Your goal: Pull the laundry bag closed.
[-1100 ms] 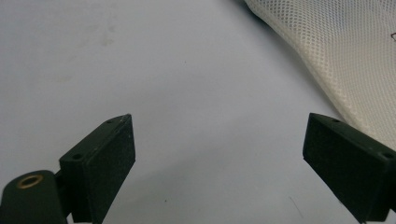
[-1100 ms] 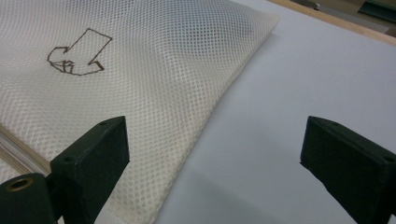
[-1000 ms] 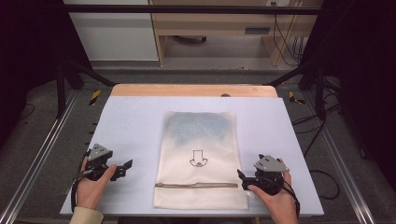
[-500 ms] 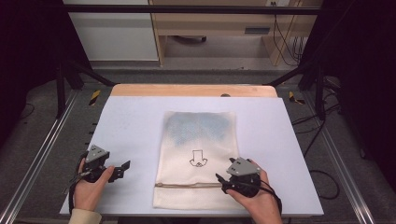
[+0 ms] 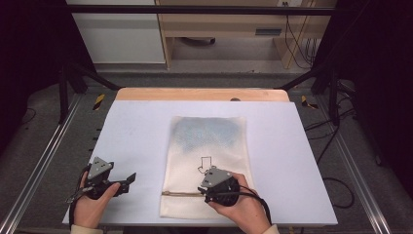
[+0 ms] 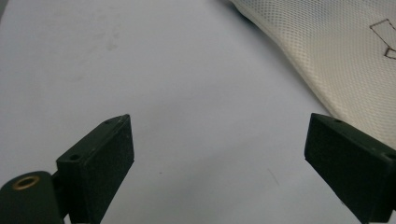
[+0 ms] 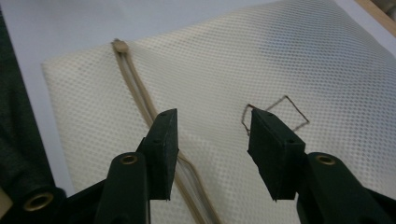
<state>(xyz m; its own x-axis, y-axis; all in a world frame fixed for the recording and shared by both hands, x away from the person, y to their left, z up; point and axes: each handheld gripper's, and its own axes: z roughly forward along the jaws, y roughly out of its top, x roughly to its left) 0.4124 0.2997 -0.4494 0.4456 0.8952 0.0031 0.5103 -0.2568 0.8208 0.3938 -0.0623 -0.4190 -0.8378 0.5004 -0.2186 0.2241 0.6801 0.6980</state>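
I have the cream mesh bag (image 5: 207, 165) lying flat in the middle of the counter (image 5: 136, 131), its zipper (image 7: 140, 93) running across the end nearest me. My right tongs (image 7: 212, 140) hang over the bag just beside that zipper; their jaws have just been closing and stand partly apart, with nothing pinched between them. My left tongs (image 6: 219, 163) sit on the bare counter well to the left of the bag, jaws spread wide and gripping nothing.
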